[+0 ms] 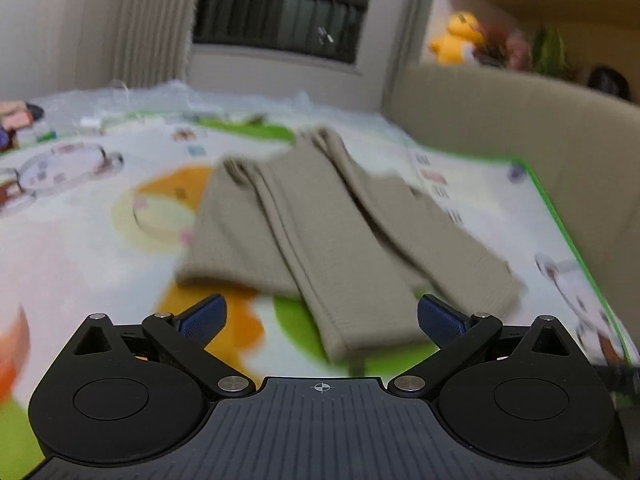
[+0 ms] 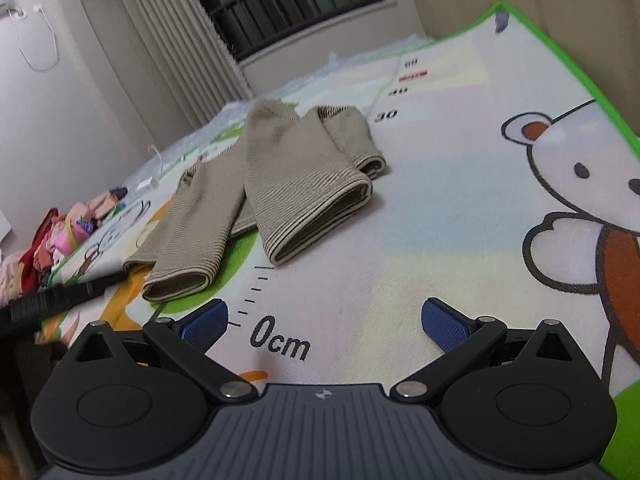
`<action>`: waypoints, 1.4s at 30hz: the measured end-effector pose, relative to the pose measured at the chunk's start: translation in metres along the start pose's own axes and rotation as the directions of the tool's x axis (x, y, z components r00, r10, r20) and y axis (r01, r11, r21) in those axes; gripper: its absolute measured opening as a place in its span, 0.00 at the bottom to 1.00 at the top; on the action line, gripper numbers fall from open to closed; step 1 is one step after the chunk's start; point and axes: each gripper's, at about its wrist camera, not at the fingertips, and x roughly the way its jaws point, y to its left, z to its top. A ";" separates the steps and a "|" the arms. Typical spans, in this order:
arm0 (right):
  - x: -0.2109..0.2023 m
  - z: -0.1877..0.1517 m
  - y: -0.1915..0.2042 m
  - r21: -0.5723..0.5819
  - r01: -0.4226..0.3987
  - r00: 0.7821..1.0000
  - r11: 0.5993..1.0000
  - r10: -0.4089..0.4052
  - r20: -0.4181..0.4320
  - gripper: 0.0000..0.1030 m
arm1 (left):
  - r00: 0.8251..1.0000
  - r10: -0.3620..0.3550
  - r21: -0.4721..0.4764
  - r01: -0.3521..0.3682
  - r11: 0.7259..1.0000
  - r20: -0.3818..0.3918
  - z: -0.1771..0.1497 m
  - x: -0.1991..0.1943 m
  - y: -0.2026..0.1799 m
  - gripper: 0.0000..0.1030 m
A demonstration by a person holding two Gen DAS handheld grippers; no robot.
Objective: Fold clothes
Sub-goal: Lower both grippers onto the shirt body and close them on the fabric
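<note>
From the left wrist, the left gripper (image 1: 322,320) hangs with its blue-padded fingers (image 1: 204,317) spread wide and nothing between them. Just ahead of it a beige ribbed sweater (image 1: 304,224) lies on the cartoon-printed play mat (image 1: 100,240), its body running lengthways away from the camera toward the window (image 1: 280,4). A sleeve is folded down along the body with its cuff end nearest the gripper, showing between the spread fingers, while the other sleeve slants off toward the mat's green right border. The picture is blurred, so the finer folds cannot be made out. A beige padded wall (image 1: 520,120) stands to the right, and a yellow plush toy (image 1: 456,40) sits on a shelf beyond it. From the right wrist, the right gripper (image 2: 324,322) also has its jaws fully apart and empty, hovering over the mat's printed "0cm" ruler mark (image 2: 280,340). Here the sweater (image 2: 256,184) lies well apart, ahead and to the left, its long axis running diagonally from near-left to far-right; two cuffs open toward the camera. A heap of colourful clothes (image 2: 60,236) lies at the far left edge.
</note>
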 end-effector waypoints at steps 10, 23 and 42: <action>-0.006 0.028 0.042 -0.287 0.088 0.989 0.954 -0.049 0.141 1.00 | 0.998 0.042 -0.018 -0.043 0.999 -0.042 0.041 0.041 0.048 1.00; 0.161 0.128 -0.002 -0.159 0.145 0.989 0.977 -0.147 0.000 0.80 | 0.982 0.107 -0.050 -0.116 0.992 -0.158 0.047 0.118 0.075 0.99; 0.064 0.057 -0.006 -0.222 -0.105 0.992 0.969 0.087 -0.092 0.25 | 0.980 -0.037 0.237 0.085 0.968 -0.198 -0.017 0.022 0.004 0.33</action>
